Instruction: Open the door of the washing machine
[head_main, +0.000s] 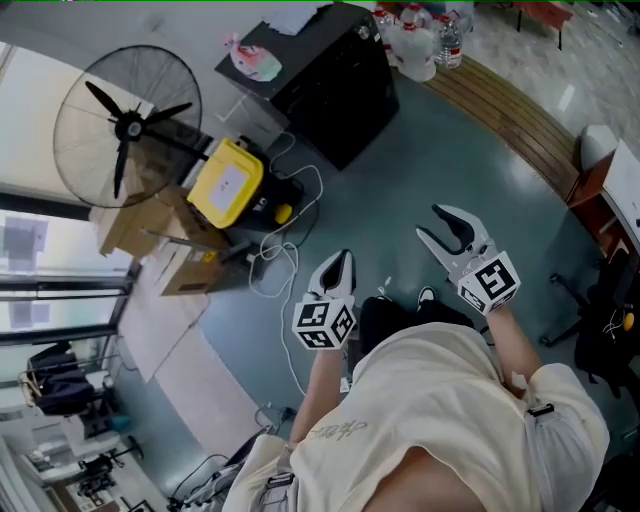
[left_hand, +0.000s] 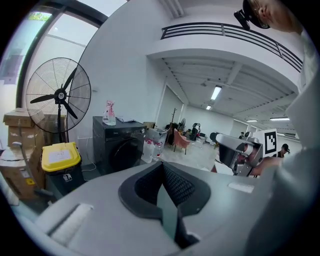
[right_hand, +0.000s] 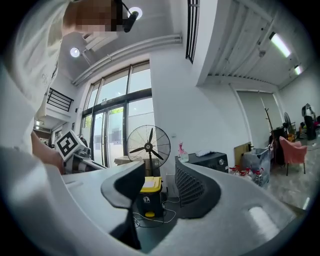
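A black front-loading washing machine (head_main: 330, 80) stands well apart from both grippers, ahead of the person. Its round front door (left_hand: 119, 156) appears shut. A yellow-lidded black bin (head_main: 228, 182) and a round black pedestal fan (head_main: 125, 125) stand to the machine's left in the head view. The left gripper (head_main: 345, 257) points almost straight at the machine, its jaws pressed together on nothing. The right gripper (head_main: 428, 220) sits further off to the machine's right — jaws spread wide, empty — and looks readier to take the door, though neither gripper is near it yet.
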